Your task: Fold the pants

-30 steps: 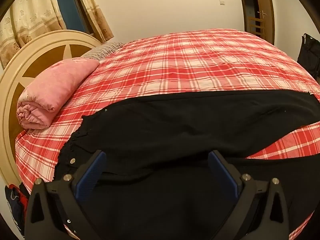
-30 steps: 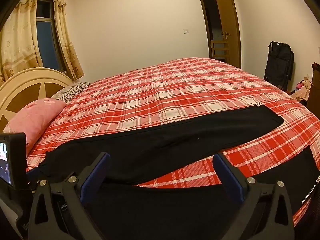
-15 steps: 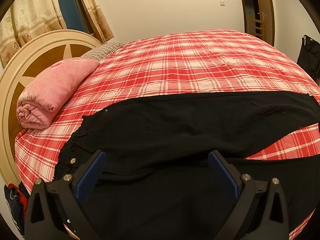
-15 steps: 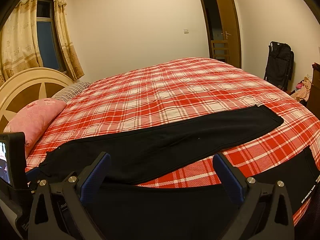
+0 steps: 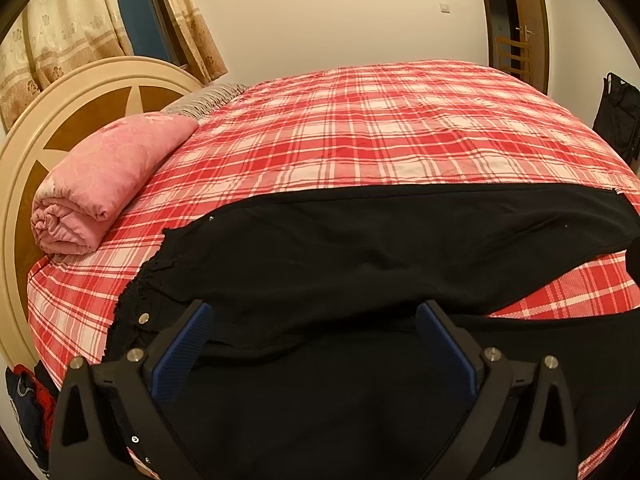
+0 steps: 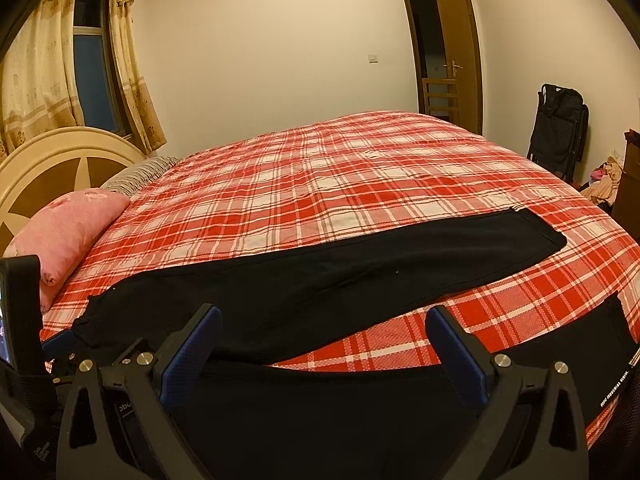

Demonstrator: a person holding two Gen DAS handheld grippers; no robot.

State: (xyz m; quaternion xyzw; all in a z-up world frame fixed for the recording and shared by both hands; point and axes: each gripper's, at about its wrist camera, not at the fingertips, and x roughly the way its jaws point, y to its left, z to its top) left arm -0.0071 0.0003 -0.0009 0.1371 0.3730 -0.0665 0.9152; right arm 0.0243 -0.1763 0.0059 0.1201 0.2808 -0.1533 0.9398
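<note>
Black pants (image 5: 360, 264) lie spread across the near side of a red plaid bed (image 5: 380, 128), their long axis running left to right, waistband at the left by the headboard, leg cuffs at the right. The left gripper (image 5: 312, 344) hangs over the waist end, the right gripper (image 6: 324, 340) over the near leg (both with jaws wide apart, gripping nothing). A rolled pink quilt (image 5: 100, 184) sits far left; an open door (image 6: 452, 48) stands beyond.

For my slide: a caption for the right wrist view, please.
Open right gripper above black pants spread on a plaid bed.
</note>
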